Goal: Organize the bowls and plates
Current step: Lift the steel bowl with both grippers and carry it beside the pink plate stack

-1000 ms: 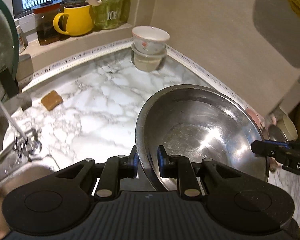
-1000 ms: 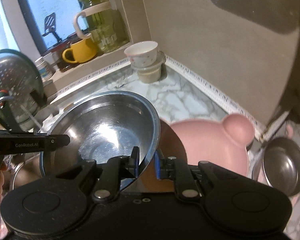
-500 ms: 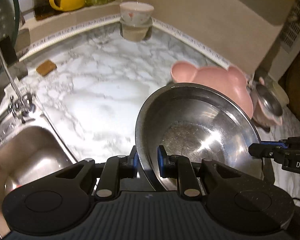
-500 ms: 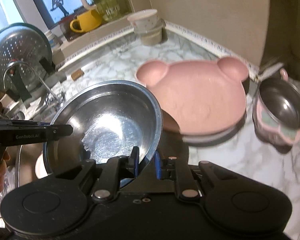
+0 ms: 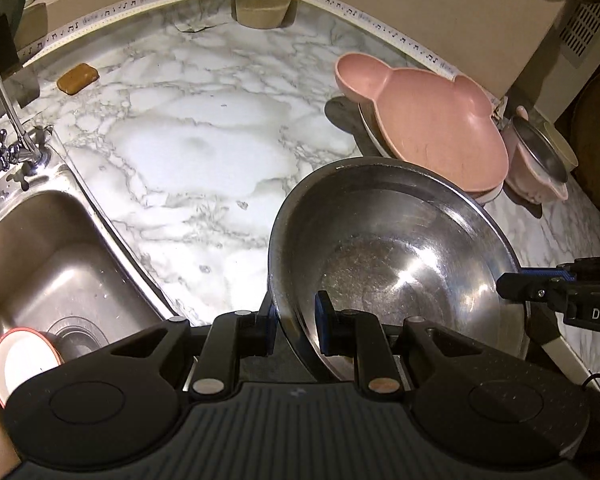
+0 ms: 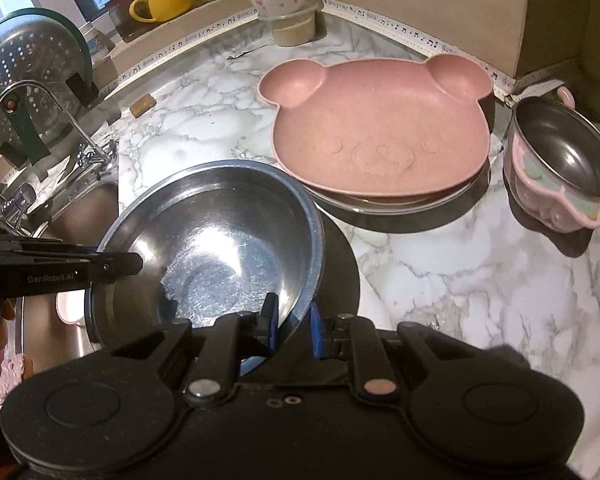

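The left tongs [image 5: 294,320] are clamped on the near rim of a large steel bowl [image 5: 392,264], one finger outside the wall and one inside. The right tongs [image 6: 293,326] pinch the same bowl [image 6: 216,248] at its opposite rim, so it hangs between the two above the marble table [image 5: 188,152]. Just beyond the bowl, a pink bear-shaped plate [image 6: 380,124] lies on top of a steel plate [image 6: 384,202] on the table. Right of that plate stands a small steel bowl in a pink holder [image 6: 560,168]. Left of the big bowl is the sink [image 5: 32,264], holding a red-rimmed white bowl [image 5: 20,360]. Far behind the bowl, against the wall, a flowered white bowl sits in a beige container [image 6: 288,12].
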